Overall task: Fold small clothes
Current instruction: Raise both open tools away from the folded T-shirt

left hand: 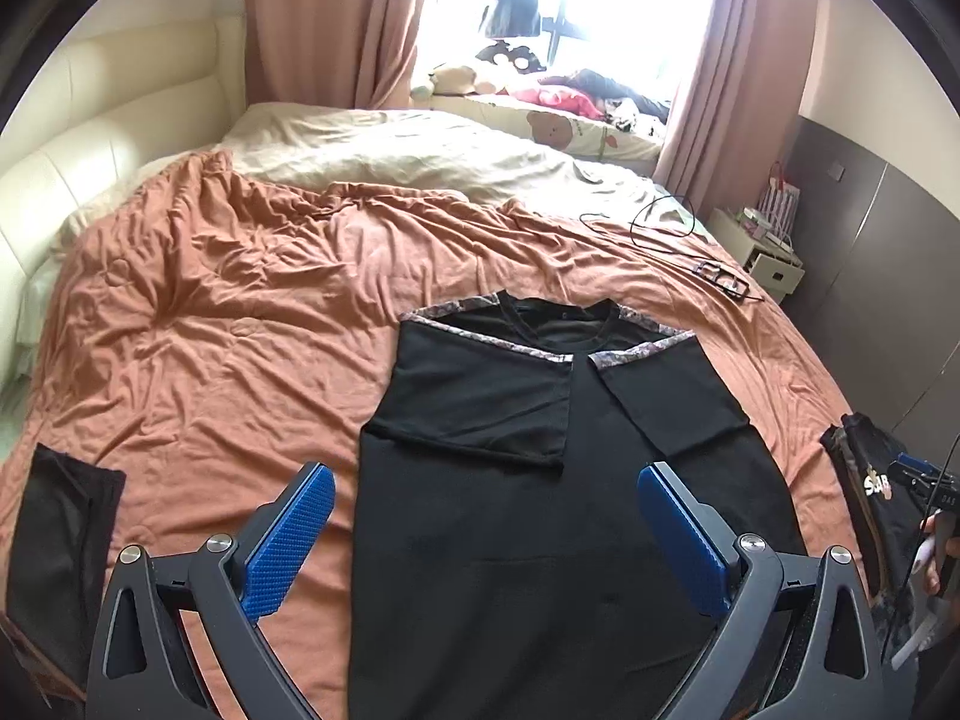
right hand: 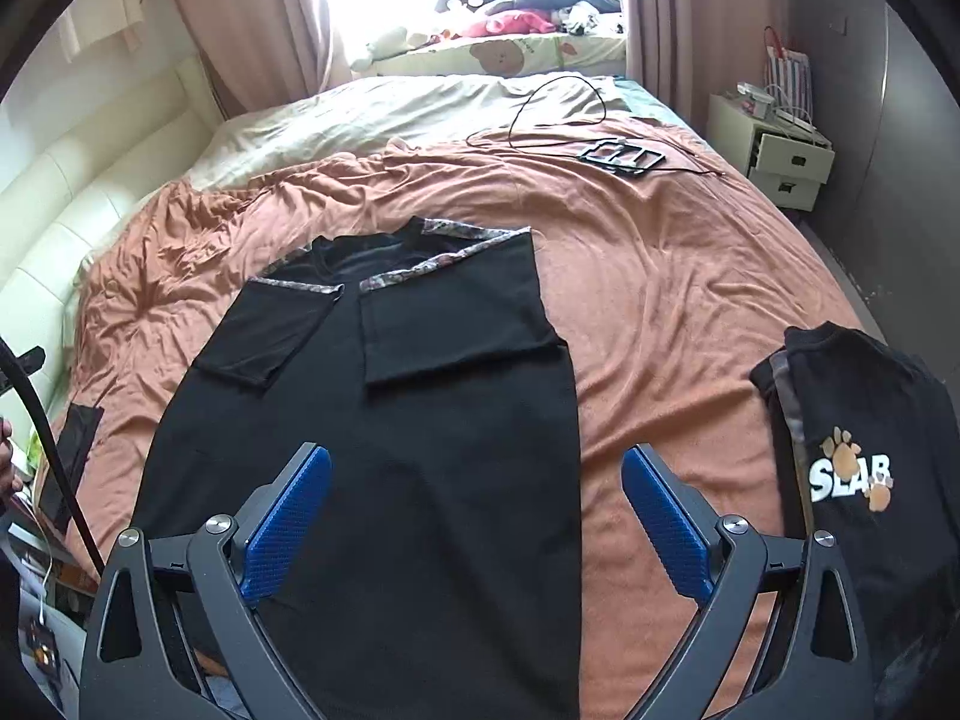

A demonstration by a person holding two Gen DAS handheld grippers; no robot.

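While both pairs of blue-padded fingers stand spread wide and pinch nothing, I hold the left gripper (left hand: 486, 525) and the right gripper (right hand: 477, 507) above the near half of the black T-shirt (left hand: 540, 540), touching no cloth as far as either wrist view shows.

The shirt lies flat on the bed's rust-orange cover (left hand: 210, 330), collar away from me, both sleeves already turned in over the chest, their patterned trim meeting near the neckline. From the left wrist view the left gripper straddles the shirt's left edge; from the right wrist view the right gripper straddles its right edge. I judge that the next step is to take the hem and carry it toward the collar.

The risks, as I read them: the cover is deeply wrinkled, so closing low could catch bedding along with the hem and drag it up. An uneven lift from the two sides would skew the fold, and a quick pull could flick the loose sleeve flaps open again.

A second black shirt with a paw-print logo (right hand: 852, 468) lies just beside the right edge, and a dark folded piece (left hand: 54, 540) lies to the left; a wide swing could disturb either. A cable (right hand: 558, 114) and a black frame (right hand: 624, 155) lie well apart, farther up the bed.
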